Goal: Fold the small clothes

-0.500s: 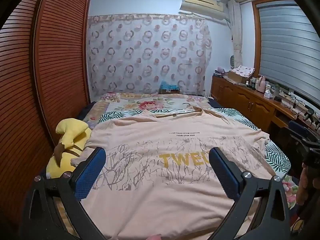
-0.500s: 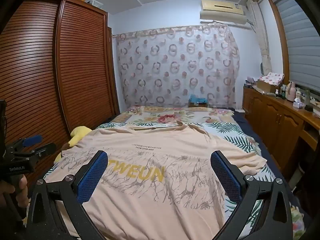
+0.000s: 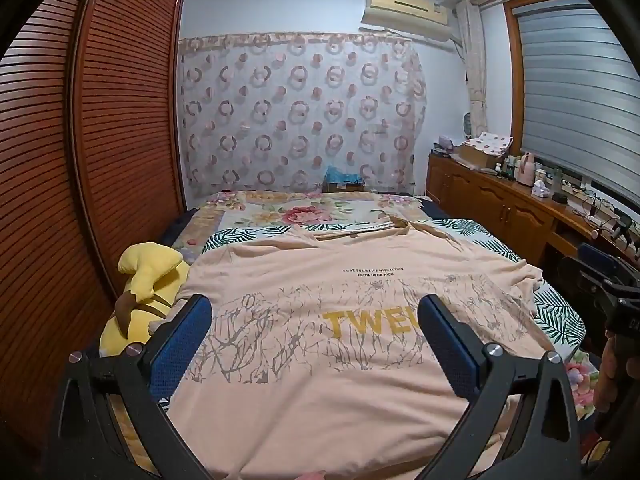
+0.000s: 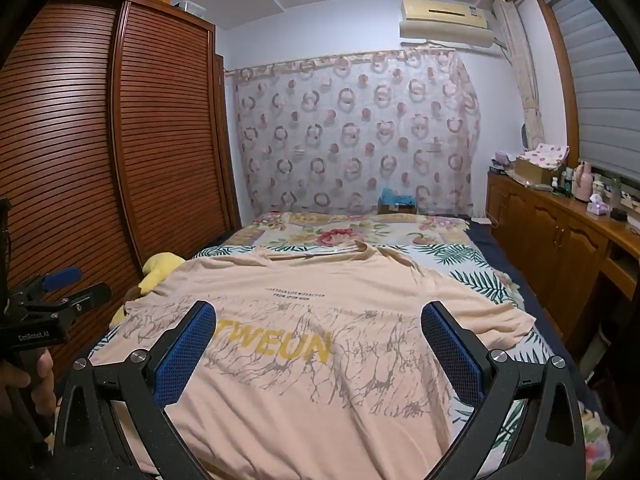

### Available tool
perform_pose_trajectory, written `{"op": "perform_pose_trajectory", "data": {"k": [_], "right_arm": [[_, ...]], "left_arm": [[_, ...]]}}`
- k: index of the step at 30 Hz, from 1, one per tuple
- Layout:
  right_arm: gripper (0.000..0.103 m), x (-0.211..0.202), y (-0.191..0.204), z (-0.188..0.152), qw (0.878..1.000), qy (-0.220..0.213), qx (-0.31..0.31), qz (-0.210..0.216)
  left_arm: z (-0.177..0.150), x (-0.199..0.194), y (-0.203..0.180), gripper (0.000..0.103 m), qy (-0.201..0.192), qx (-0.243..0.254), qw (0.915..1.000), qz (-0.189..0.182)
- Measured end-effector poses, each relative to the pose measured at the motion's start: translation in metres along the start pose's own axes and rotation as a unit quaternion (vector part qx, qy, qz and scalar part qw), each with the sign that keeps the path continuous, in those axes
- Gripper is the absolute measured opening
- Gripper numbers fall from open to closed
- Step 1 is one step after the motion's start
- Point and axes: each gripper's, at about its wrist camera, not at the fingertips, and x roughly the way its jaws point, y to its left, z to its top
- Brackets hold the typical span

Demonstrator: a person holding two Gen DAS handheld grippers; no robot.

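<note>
A peach T-shirt [image 3: 320,280] [image 4: 320,300] with yellow lettering and a grey branch print lies spread flat, front up, on the bed, collar toward the far end. My left gripper [image 3: 314,312] hovers above the shirt's near left part, jaws wide open, nothing between its blue pads. My right gripper [image 4: 318,320] hovers over the near right part, also wide open and empty. In the right wrist view the left gripper [image 4: 60,292] shows at the left edge in a hand. The right gripper [image 3: 600,264] shows at the right edge of the left wrist view.
The bed [image 3: 304,210] carries a floral and leaf-print cover. A yellow plush toy [image 3: 148,276] lies at its left edge beside a slatted wooden wardrobe [image 3: 100,140]. Wooden cabinets [image 4: 560,236] topped with bottles and boxes line the right side. A patterned curtain [image 4: 352,132] hangs behind.
</note>
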Motion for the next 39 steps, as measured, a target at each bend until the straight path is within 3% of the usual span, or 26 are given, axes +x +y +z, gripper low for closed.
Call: {"op": "perform_pose_trajectory", "data": {"k": [39], "right_arm": [[0.103,-0.0022,0.0013,0.0010,1.000,-0.004,0.003,0.000]], "left_arm": [[0.0056,-0.0051,-0.0062,0.103,-0.005,0.006,1.0000,0.006]]}}
